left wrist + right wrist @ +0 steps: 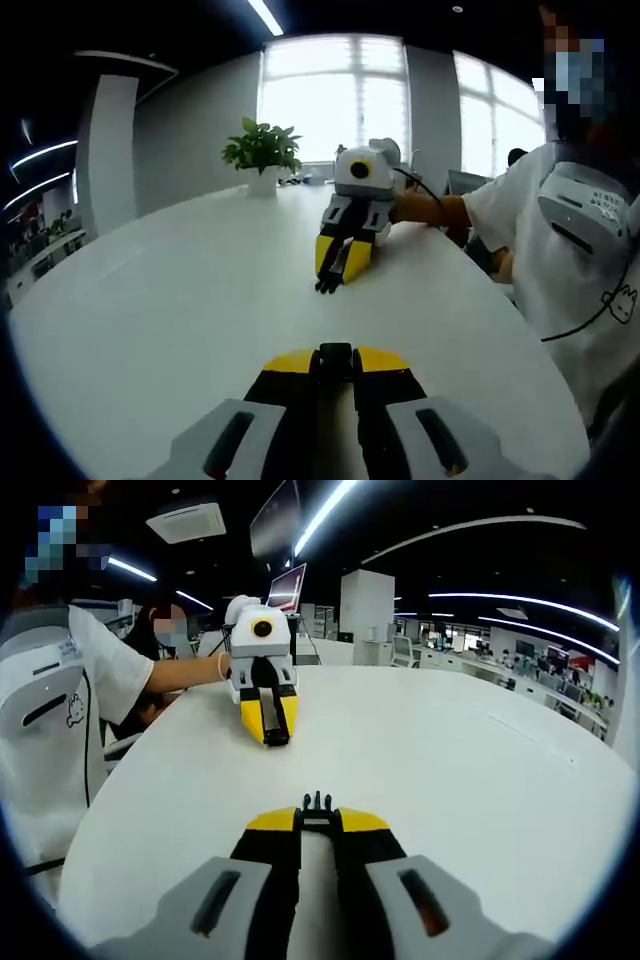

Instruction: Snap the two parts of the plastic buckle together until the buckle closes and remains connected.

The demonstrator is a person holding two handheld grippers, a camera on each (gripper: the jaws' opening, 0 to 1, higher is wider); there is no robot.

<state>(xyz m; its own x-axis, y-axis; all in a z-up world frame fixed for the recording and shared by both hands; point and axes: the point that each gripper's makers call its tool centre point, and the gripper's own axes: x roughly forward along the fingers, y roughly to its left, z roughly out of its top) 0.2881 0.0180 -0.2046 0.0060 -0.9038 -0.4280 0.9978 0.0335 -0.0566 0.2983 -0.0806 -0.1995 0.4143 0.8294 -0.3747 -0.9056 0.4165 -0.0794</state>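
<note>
Between the closed jaws of the left gripper (335,352), a dark buckle part (335,351) is clamped at the yellow fingertips, low in the left gripper view. Ahead of it, across the white table (180,310), the right gripper (330,283) rests with its tips on the tabletop; a black pronged piece protrudes from those tips. A person in a white shirt (560,250) holds that gripper from the right side of the view. A potted plant (263,155) stands at the far table edge before bright windows.

From the right gripper view, the right gripper (317,802) is closed on the pronged buckle part (317,801), whose prongs project past the fingertips. The left gripper (272,737) lies farther along the table, its jaws together, tips pointing toward the camera. The two buckle parts are well apart and not joined.
</note>
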